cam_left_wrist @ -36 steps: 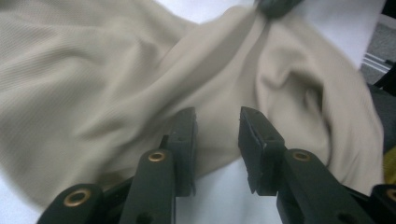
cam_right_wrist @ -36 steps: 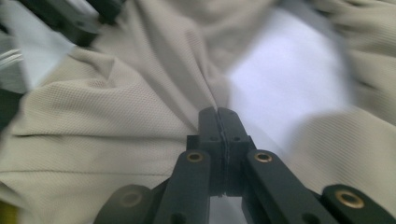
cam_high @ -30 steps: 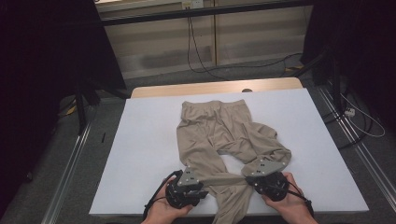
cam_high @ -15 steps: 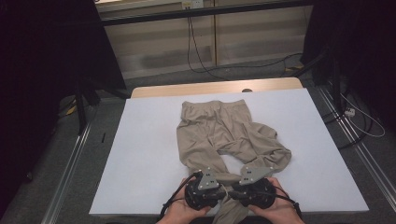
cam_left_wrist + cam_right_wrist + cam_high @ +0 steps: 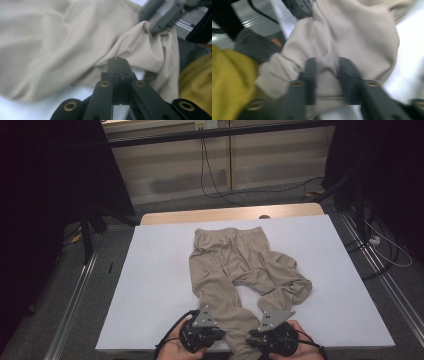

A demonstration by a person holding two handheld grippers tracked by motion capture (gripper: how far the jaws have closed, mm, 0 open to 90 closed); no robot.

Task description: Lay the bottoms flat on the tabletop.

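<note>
On the white-covered table (image 5: 150,285), with grey floor and trailing cables beyond, your beige trousers (image 5: 227,265) lie waistband away, one leg crumpled. At the near edge your left gripper (image 5: 117,60) is pinched tight on cloth; your right gripper (image 5: 326,70) clamps a fold.

Beige trousers (image 5: 232,265) of thin ribbed knit, lying flat on white table cover, waistband toward far edge, legs toward near edge. One leg runs fairly straight down to near edge, its hem end hanging over it. Other leg crumpled, folded back in rumpled bunch at right side. Fabric creased across seat and crotch. Hem cloth (image 5: 150,50) gathered into ridges close up; fold of it (image 5: 327,67) puckered.
</note>
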